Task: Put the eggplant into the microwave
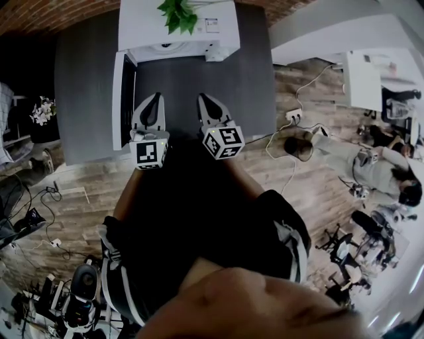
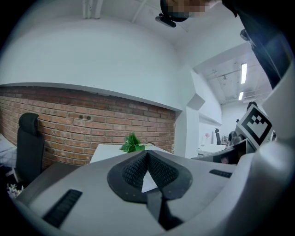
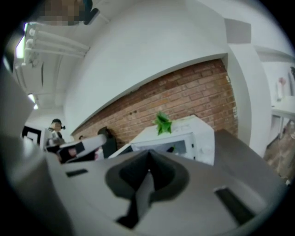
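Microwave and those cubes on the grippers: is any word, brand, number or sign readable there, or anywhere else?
No readable text anywhere.
On the label atop the microwave: print too small and blurred to read.
On the left cube of the left gripper: a black-and-white square pattern, no letters.
On the right cube of the right gripper: the same kind of pattern, no letters.

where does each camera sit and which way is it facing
Head view: on the person's head, steeply down at the table; left gripper, right gripper, forearms show.
Left gripper view: on that gripper, facing the brick wall past its shut jaws.
Right gripper view: on that gripper, facing the microwave past shut jaws.
All share the plant.
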